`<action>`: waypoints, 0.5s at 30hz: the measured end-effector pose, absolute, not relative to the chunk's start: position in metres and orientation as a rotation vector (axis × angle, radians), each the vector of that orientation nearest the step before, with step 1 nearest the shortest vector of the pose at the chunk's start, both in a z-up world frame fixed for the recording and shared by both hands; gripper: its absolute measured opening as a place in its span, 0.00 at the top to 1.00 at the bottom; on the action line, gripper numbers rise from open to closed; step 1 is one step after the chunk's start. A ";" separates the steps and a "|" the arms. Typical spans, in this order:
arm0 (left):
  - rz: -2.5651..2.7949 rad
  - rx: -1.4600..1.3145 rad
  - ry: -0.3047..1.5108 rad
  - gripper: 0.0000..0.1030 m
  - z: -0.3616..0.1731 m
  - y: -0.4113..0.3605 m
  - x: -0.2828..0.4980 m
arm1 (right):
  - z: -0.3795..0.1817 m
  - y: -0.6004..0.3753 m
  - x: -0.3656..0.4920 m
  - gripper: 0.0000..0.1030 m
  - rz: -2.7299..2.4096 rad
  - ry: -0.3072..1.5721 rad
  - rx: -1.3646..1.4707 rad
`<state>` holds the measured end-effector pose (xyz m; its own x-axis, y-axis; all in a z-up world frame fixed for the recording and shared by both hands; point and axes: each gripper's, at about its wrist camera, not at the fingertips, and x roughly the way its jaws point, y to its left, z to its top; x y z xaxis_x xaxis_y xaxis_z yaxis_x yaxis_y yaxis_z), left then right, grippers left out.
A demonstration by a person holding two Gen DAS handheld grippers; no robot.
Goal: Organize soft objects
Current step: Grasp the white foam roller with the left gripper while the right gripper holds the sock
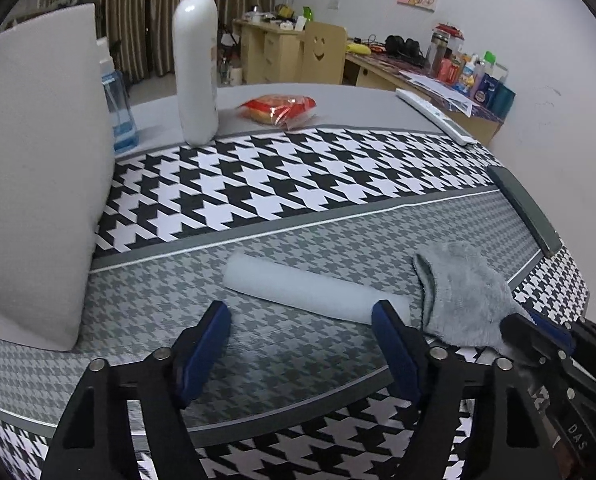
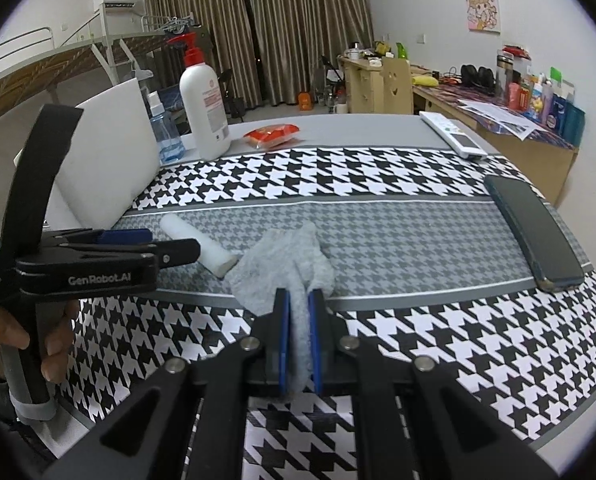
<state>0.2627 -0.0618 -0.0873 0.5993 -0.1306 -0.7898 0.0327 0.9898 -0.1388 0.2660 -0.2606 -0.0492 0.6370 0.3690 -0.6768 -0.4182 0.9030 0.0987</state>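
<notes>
A grey fuzzy sock (image 2: pixel 285 264) lies on the houndstooth tablecloth (image 2: pixel 418 248); my right gripper (image 2: pixel 298 300) is shut on its near end. In the left wrist view the sock (image 1: pixel 462 296) lies at the right, with the right gripper (image 1: pixel 538 340) pinching its near edge. A rolled white cloth (image 1: pixel 314 288) lies just beyond my left gripper (image 1: pixel 304 312), which is open and empty, its right fingertip close to the roll's near end. In the right wrist view the roll (image 2: pixel 197 246) lies left of the sock, and the left gripper (image 2: pixel 173 250) reaches in from the left.
A white foam block (image 1: pixel 37 184) stands at the left. Behind it are a blue spray bottle (image 1: pixel 119 116), a white pump bottle (image 1: pixel 195 76) and a red snack packet (image 1: pixel 277 108). A remote (image 2: pixel 454 134) and a dark phone (image 2: pixel 534 232) lie at the right edge.
</notes>
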 end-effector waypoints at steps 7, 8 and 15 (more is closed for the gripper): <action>-0.089 -0.122 0.931 0.38 -0.087 -0.071 0.274 | -0.050 -0.264 0.267 0.88 0.454 0.755 -0.062; -0.090 -0.129 0.931 0.41 -0.086 -0.071 0.276 | -0.050 -0.264 0.267 0.88 0.452 0.754 -0.063; -0.101 -0.119 0.930 0.54 -0.086 -0.079 0.286 | -0.051 -0.266 0.268 0.88 0.453 0.750 -0.057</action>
<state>0.2858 -0.0788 -0.0862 0.5940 -0.1380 -0.7925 0.0357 0.9887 -0.1454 0.2684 -0.2661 -0.0508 0.6399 0.3768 -0.6697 -0.4170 0.9023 0.1093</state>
